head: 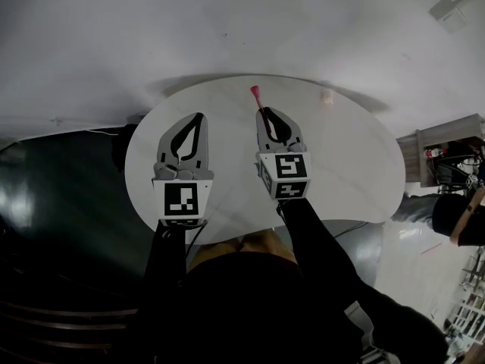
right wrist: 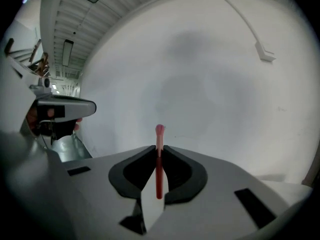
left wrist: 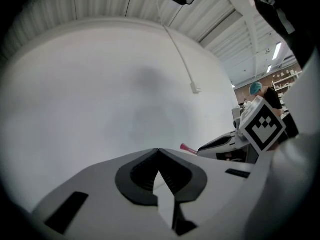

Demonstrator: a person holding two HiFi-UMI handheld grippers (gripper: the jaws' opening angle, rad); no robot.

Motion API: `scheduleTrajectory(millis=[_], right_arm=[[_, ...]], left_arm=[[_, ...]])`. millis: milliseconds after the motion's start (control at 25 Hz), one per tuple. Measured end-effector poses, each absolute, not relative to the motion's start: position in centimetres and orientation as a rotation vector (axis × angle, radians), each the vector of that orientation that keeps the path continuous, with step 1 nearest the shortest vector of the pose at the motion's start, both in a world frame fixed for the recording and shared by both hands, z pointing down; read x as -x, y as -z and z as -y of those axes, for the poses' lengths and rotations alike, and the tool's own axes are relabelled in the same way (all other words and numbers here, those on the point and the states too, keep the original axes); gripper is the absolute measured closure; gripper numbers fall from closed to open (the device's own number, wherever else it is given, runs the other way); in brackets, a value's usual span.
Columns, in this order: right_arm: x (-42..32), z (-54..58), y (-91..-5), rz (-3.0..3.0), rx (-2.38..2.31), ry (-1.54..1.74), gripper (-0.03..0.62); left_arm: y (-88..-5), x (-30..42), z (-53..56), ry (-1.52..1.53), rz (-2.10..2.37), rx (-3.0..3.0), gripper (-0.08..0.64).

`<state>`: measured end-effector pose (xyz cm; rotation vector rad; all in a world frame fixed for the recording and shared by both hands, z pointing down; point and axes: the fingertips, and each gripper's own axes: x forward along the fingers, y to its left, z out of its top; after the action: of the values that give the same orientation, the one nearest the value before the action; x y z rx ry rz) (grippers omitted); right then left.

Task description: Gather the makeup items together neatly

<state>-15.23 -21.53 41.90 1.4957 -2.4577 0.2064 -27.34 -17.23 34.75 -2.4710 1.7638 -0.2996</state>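
Lower centre of the head view: left gripper [head: 200, 117] closed tip to tip on nothing. Beside it, right gripper [head: 265, 114] is clamped along a slim red makeup stick with pink tip [head: 257, 95], the tip protruding, above the round white table [head: 356, 173]. Judged light, stiff and slippery (liable to pivot), so grip the shaft, never the tip. Farther, upper right: a small pale item [head: 326, 95].

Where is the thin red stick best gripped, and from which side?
Grip the red stick on its straight shaft, behind the pink tip, coming from the tail end with jaws across its thin width. The right gripper holds it that way, tip poking forward.
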Motion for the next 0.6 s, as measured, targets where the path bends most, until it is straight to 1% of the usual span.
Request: scheduleTrajectory(millis=[280, 600], right_arm=[[8.7, 20.8, -38.0, 2.485, -1.6, -0.163, 0.528], [1.5, 19.4, -35.8, 2.498, -1.694, -0.169, 0.528]], left_arm=[[-33.2, 21.8, 17.4, 0.298, -1.71, 2.469, 0.546], [-32.7, 15.7, 17.0, 0.295, -1.684, 2.483, 0.546]])
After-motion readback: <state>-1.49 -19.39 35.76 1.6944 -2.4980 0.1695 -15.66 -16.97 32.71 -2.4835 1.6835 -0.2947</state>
